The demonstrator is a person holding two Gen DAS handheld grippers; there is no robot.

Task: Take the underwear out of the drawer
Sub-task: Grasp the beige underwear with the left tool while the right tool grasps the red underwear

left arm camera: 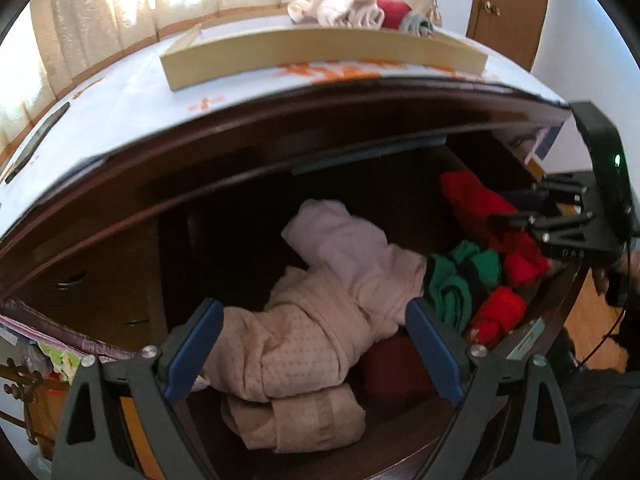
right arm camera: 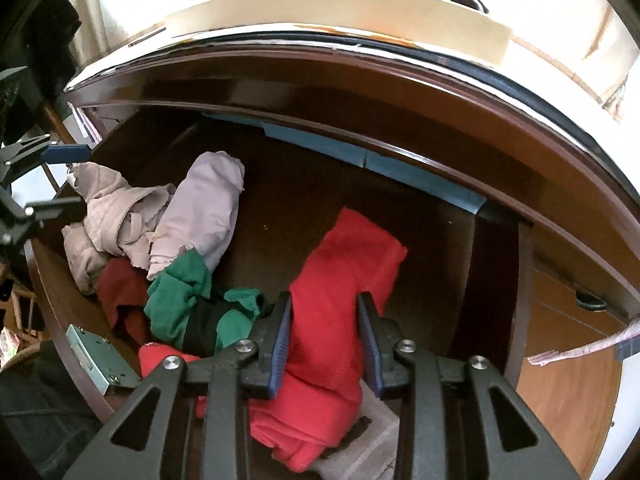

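Note:
The dark wooden drawer (right arm camera: 320,200) stands pulled out, with folded underwear in it. My right gripper (right arm camera: 325,330) is shut on a bright red piece (right arm camera: 340,280) near the drawer's front; the cloth fills the gap between its pads. In the left wrist view the right gripper (left arm camera: 514,204) reaches in from the right over the red pieces (left arm camera: 476,200). My left gripper (left arm camera: 316,320) is open, its blue pads either side of a beige dotted piece (left arm camera: 296,348) without pressing it. A pale lilac piece (left arm camera: 352,248) and a green one (left arm camera: 460,280) lie beside it.
On the dresser top stands a shallow cream tray (left arm camera: 320,46) with a heap of pink, red and grey garments (left arm camera: 340,10) behind it. A metal lock plate (right arm camera: 96,356) sits on the drawer's front edge. Blue tape (right arm camera: 420,176) runs along the opening's upper edge.

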